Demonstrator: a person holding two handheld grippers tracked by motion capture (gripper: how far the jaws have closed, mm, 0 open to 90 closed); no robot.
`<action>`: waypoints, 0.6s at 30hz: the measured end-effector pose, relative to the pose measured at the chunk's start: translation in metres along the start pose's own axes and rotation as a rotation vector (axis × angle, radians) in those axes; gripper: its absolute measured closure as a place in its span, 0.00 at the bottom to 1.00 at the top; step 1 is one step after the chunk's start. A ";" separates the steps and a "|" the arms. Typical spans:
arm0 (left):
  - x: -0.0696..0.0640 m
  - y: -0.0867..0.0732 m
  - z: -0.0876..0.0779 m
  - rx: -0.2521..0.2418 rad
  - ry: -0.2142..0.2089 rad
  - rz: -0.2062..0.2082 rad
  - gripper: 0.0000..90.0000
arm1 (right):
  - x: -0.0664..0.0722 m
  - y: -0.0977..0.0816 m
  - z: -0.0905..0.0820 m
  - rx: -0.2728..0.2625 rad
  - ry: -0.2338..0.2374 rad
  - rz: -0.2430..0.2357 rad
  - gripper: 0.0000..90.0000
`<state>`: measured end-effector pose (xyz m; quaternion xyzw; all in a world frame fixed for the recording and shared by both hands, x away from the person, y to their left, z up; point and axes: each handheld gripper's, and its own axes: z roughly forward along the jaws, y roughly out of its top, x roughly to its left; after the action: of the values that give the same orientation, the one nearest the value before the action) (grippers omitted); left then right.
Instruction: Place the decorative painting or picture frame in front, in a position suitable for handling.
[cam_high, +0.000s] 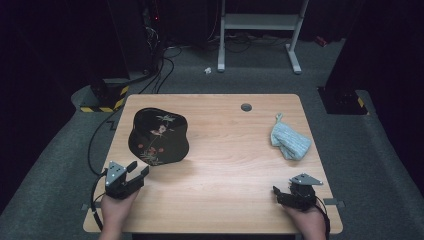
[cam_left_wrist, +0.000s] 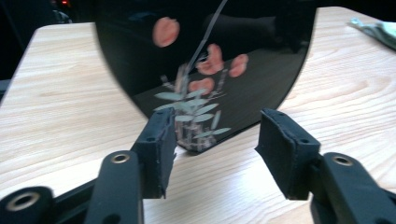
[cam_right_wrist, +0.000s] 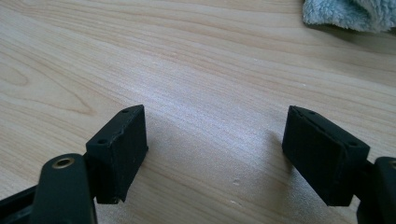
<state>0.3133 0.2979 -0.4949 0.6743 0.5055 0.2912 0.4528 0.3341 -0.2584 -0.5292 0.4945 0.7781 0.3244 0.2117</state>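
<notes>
Pale wood desk (cam_high: 225, 165) on grey carpet (cam_high: 60, 165); black tray (cam_high: 159, 136) just ahead of the gaping left claw (cam_high: 139, 171); right claw (cam_high: 278, 194) gapes empty.

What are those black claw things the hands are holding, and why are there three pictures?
Those are grippers, pinching tools with two black jaws. A person holds one in each hand: the left gripper and the right gripper. One picture comes from a camera above the wooden table. The other two come from small cameras riding on the grippers, looking out between their jaws. On the table lie a shiny black tray painted with flowers, and a fluffy light blue cloth. Both grippers are open and hold nothing. The left one points at the tray's near edge.
</notes>
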 end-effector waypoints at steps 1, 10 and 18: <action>0.002 0.000 0.001 0.002 -0.002 -0.005 0.48 | 0.000 0.000 0.000 0.000 -0.001 0.000 0.24; 0.014 0.003 0.003 -0.037 -0.013 -0.056 0.35 | 0.001 -0.001 -0.001 -0.002 0.001 -0.006 0.24; 0.023 0.012 0.013 -0.055 0.007 -0.061 0.29 | 0.001 -0.002 -0.002 -0.001 0.000 -0.003 0.24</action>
<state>0.3365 0.3148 -0.4914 0.6450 0.5192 0.2934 0.4779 0.3312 -0.2583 -0.5294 0.4932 0.7788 0.3242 0.2125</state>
